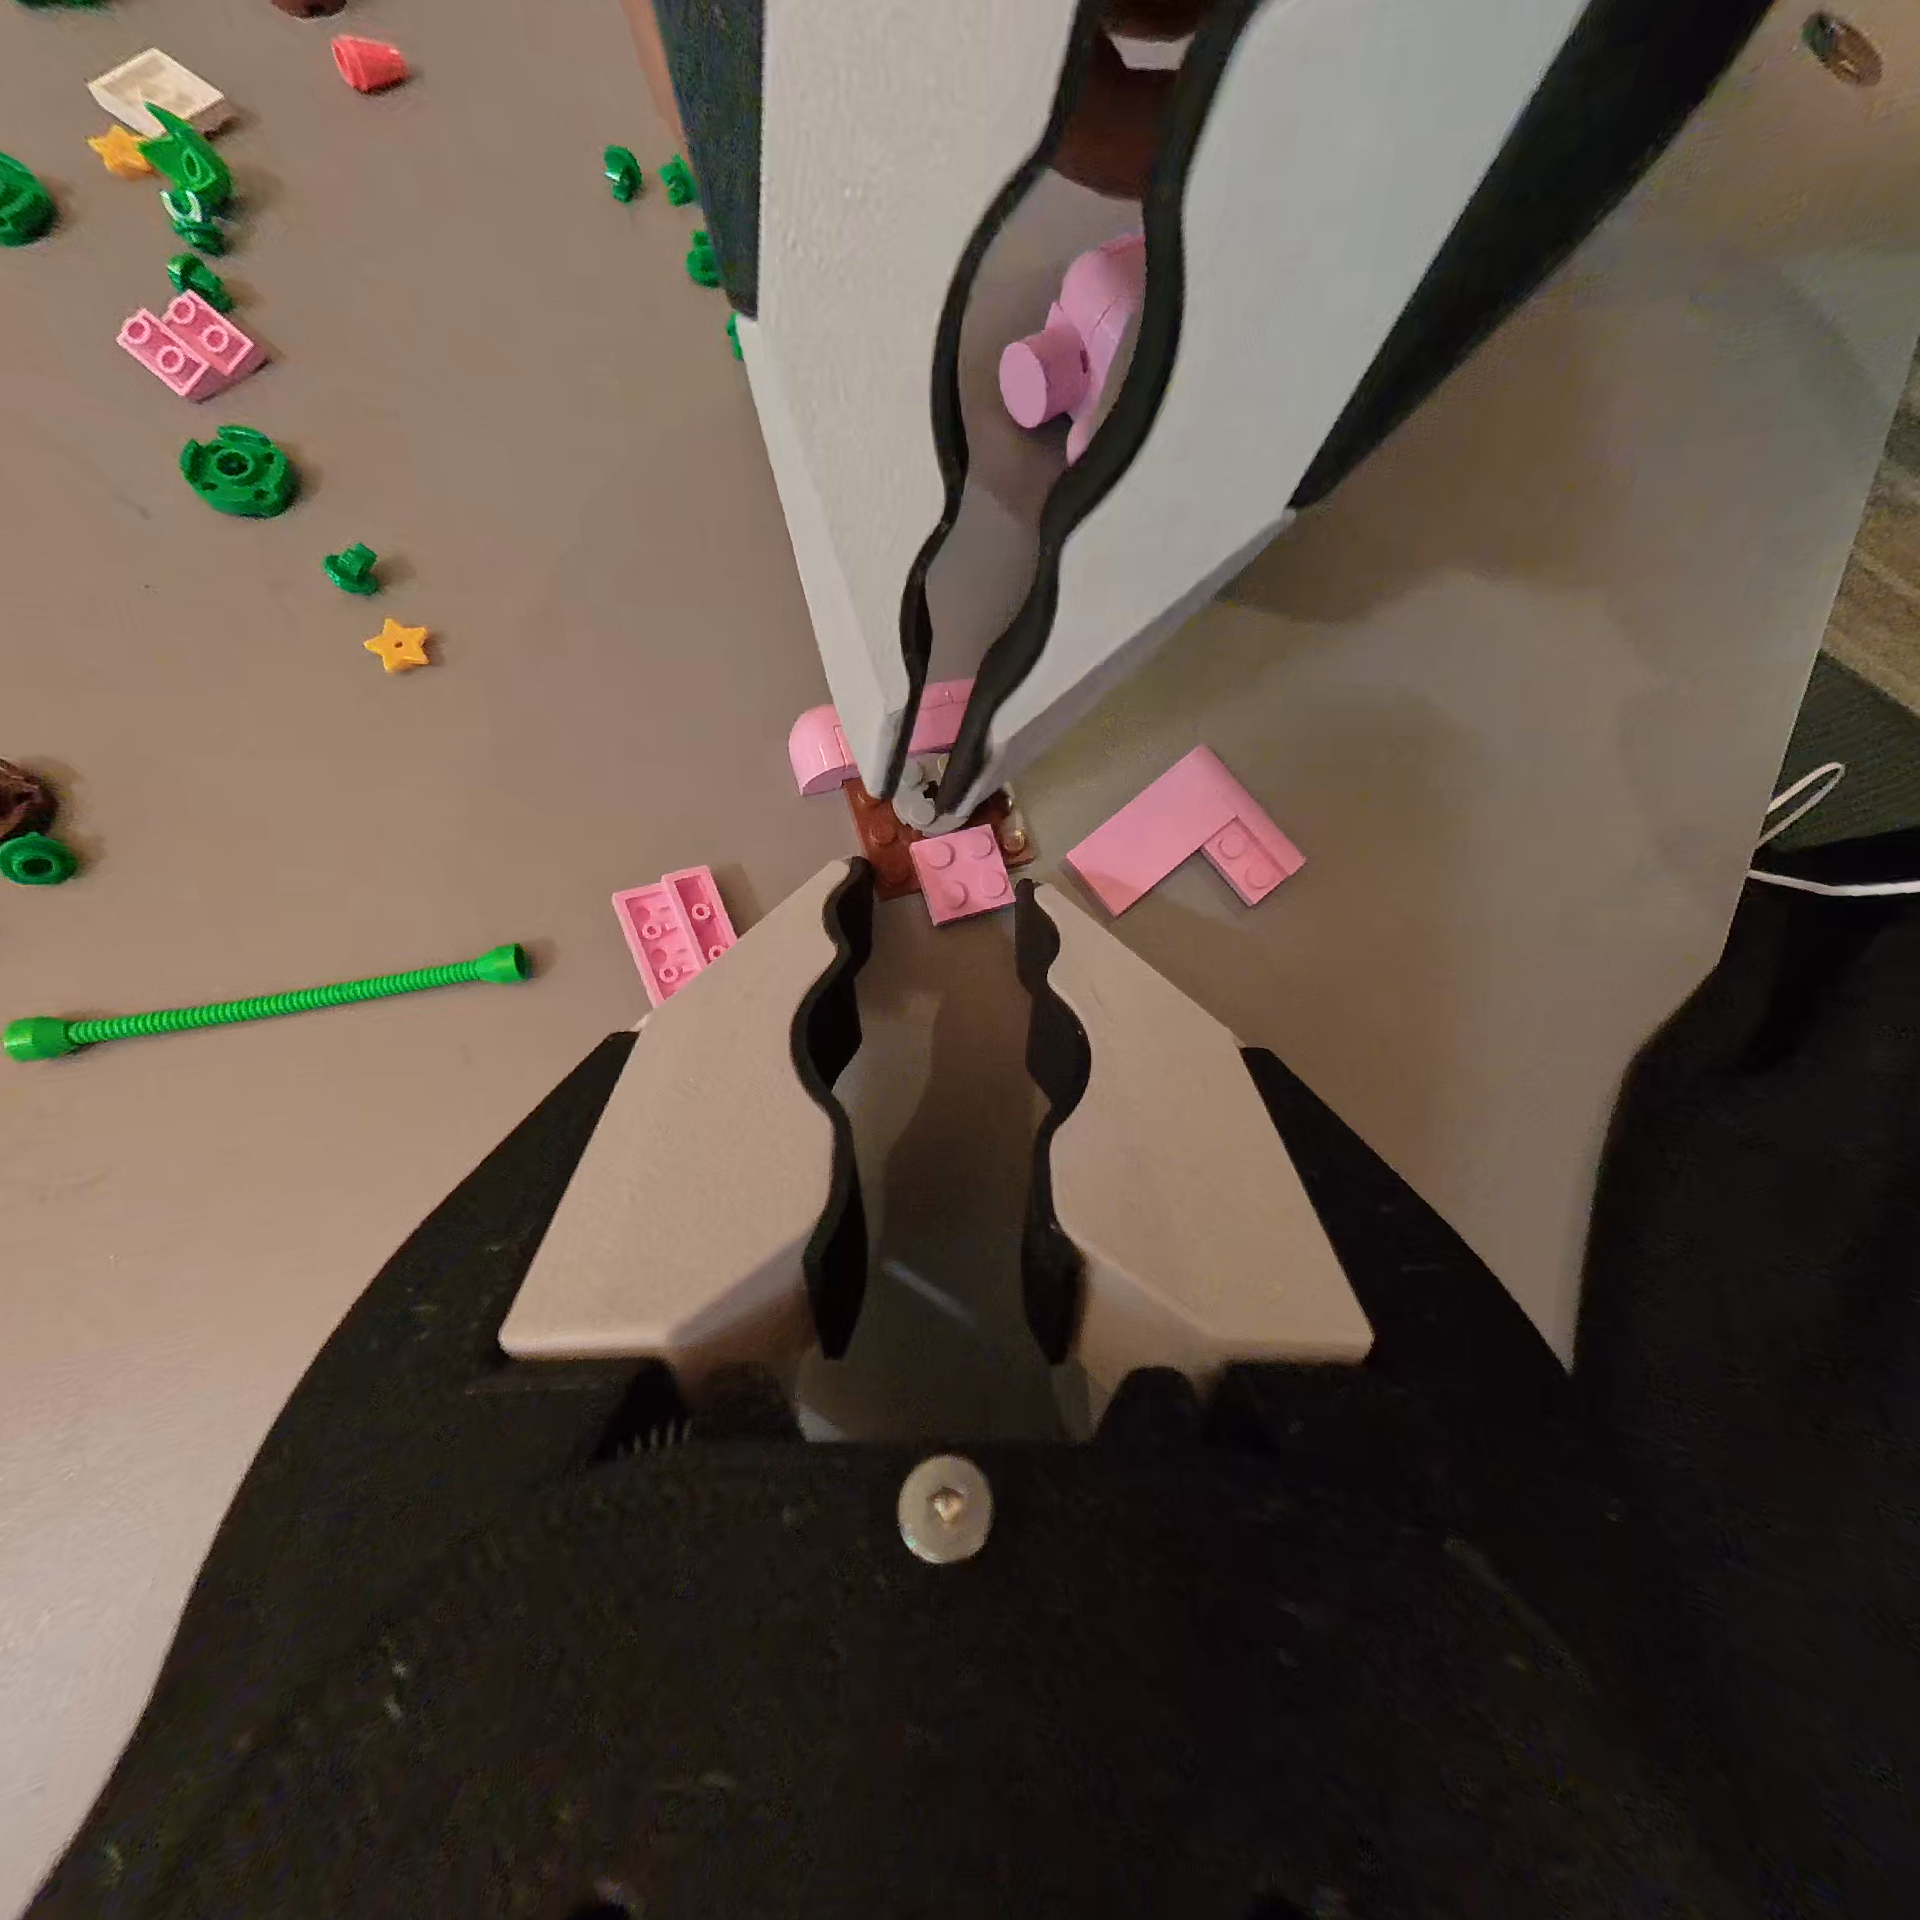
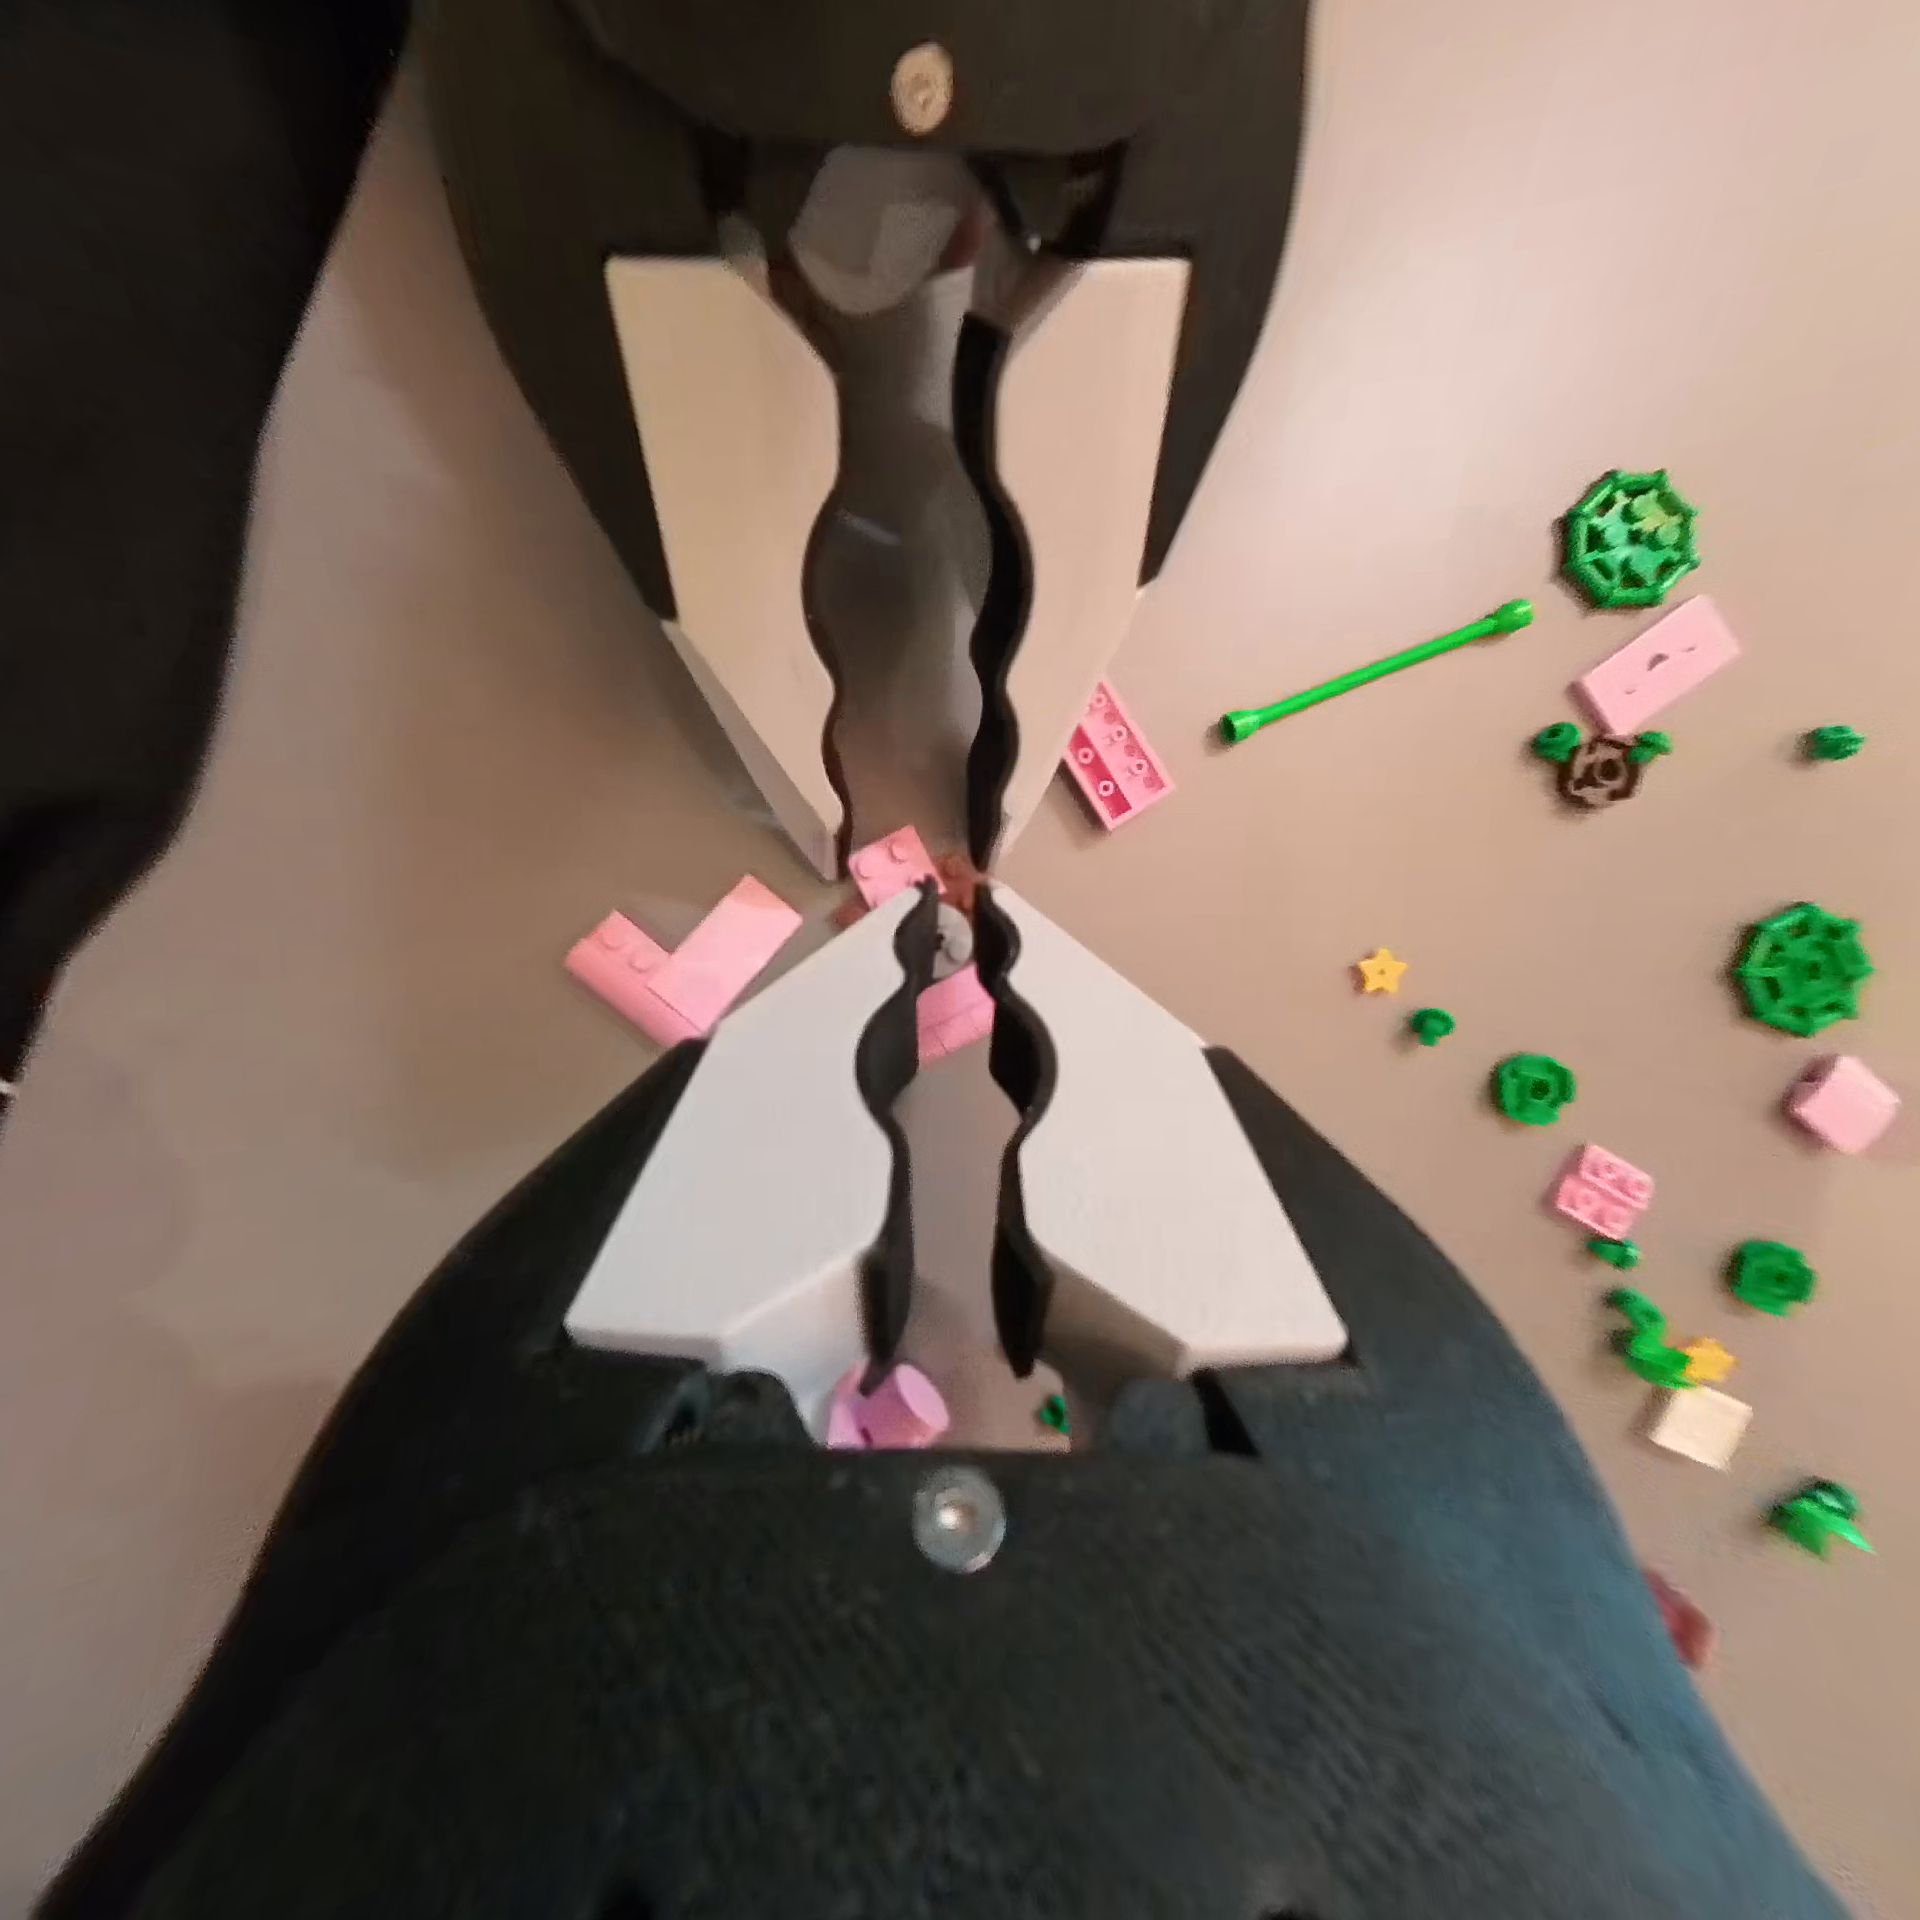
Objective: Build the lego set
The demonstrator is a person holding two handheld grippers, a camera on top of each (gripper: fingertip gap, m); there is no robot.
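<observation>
Landmark: the brown plate (image 1: 883,836) in the middle of the grey table (image 1: 468,1195). All places are told from it.
Green hose (image 1: 265,1003): far to the left of the brown plate in the left wrist view, lying flat.
Yellow star (image 1: 397,645): left of the brown plate and a bit farther back.
Upside-down pink bricks (image 1: 675,930): just left of the brown plate, side by side.
Left gripper (image 1: 940,883): right in front of the brown plate, tongs a little way apart, holding nothing.
Square pink plate (image 1: 964,876): sits on the brown plate's near corner, between the left tong tips.
Right gripper (image 1: 928,802): comes down onto the brown plate from the far side, tongs pinched on a small grey round piece (image 1: 920,800).
Grey round piece: touching the top of the brown plate.
Curved pink piece (image 1: 821,750): right behind the brown plate.
Pink corner plate (image 1: 1184,831): just right of the brown plate, flat on the table.
</observation>
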